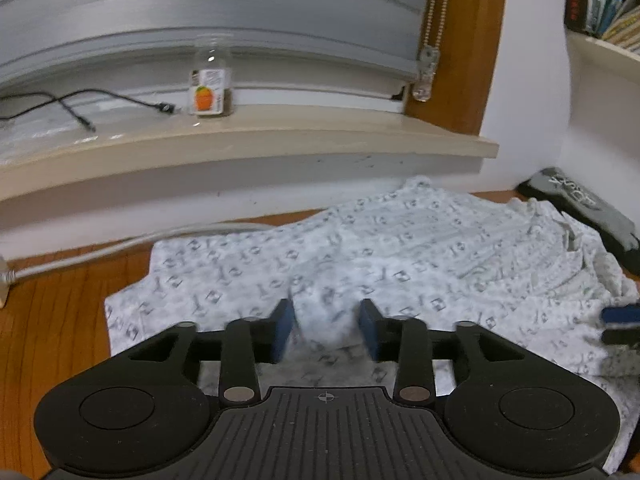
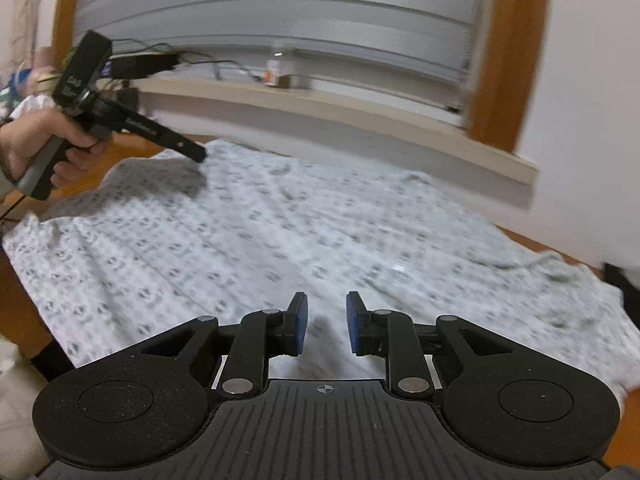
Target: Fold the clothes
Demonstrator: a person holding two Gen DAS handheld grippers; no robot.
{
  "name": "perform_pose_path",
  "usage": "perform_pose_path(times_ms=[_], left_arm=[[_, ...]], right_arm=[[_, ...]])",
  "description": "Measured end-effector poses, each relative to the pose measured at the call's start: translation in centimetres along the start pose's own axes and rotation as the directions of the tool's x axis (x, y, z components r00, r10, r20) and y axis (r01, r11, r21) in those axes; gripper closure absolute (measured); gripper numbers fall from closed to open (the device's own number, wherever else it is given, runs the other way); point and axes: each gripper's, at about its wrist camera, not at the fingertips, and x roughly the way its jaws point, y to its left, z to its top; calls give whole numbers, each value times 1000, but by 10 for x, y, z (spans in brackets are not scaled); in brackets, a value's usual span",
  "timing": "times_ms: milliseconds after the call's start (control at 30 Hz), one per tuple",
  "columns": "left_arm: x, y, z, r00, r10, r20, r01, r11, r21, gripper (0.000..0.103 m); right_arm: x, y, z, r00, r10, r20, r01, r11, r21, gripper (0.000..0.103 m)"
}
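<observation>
Between and ahead of the left gripper (image 1: 326,330), a white garment (image 1: 400,256) printed with small grey marks lies spread over a wooden floor (image 1: 52,320). The left jaws stand well apart with nothing pressed between them; the cloth lies below and beyond their blue pads (image 1: 285,330). Beyond the jaws, past the garment's far edge, a beige window sill (image 1: 280,136) carries a clear bottle (image 1: 211,84) with an orange label and a black cable (image 1: 80,104). To the right of the jaws, the blue tips of the other tool show at the frame's edge.

The right gripper (image 2: 323,322) has its jaws narrowly parted, clamping nothing, and the same garment (image 2: 280,220) runs out ahead of them and to both sides. Up and to the left of these jaws, a hand (image 2: 44,140) grips the handle of the left tool, whose black fingers reach over the garment's far left corner; whether they touch the cloth there cannot be told.
</observation>
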Motion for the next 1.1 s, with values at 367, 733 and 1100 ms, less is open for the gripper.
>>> perform_pose_path(times_ms=[367, 733, 1100], left_arm=[[26, -10, -1, 1000, -20, -22, 22, 997, 67, 44], [40, -20, 14, 1000, -16, 4, 16, 997, 80, 82], [-34, -15, 27, 995, -97, -29, 99, 993, 59, 93]], right_arm=[[-31, 12, -29, 996, -5, -88, 1, 999, -38, 80], [-50, -7, -59, 990, -42, -133, 39, 999, -23, 86], [-111, -45, -53, 998, 49, -27, -47, 994, 98, 100]])
